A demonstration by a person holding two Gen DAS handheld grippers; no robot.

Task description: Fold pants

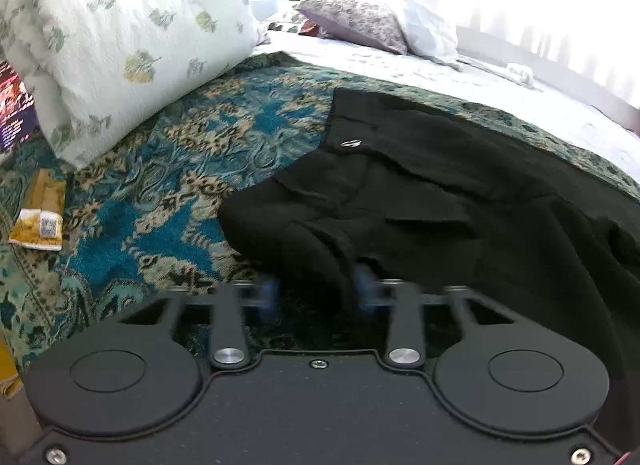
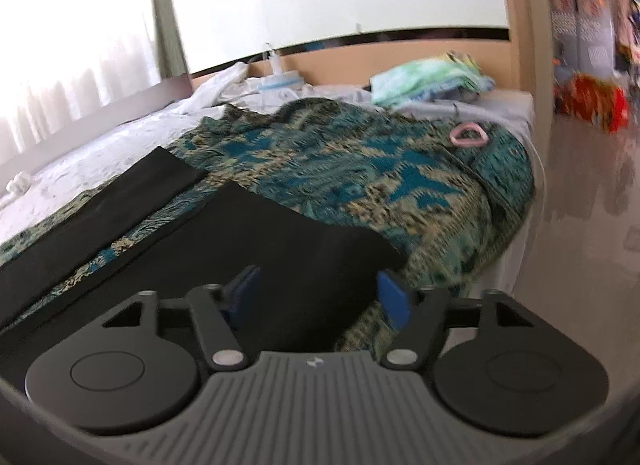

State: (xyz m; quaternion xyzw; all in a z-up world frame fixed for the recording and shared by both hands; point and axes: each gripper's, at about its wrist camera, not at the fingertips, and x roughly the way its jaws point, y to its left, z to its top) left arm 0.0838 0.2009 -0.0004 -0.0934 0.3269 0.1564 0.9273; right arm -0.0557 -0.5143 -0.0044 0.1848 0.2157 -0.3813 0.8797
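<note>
Black pants [image 1: 420, 201] lie on a teal patterned blanket [image 1: 180, 169] on a bed. In the left wrist view the waist end with a silver button [image 1: 350, 143] faces me. My left gripper [image 1: 318, 289] straddles a raised fold at the waist corner, its blue pads blurred and apart. In the right wrist view the two legs lie apart, the far leg [image 2: 100, 217] and the near leg [image 2: 280, 249]. My right gripper [image 2: 316, 293] is open over the near leg's hem, pads wide apart.
A rolled floral quilt [image 1: 120, 41] and pillows [image 1: 360, 21] lie at the head of the bed. A yellow packet [image 1: 40, 213] lies at the left. A pink ring [image 2: 468, 136] and folded cloths [image 2: 432, 77] lie at the bed's far end, with floor [image 2: 592, 205] to the right.
</note>
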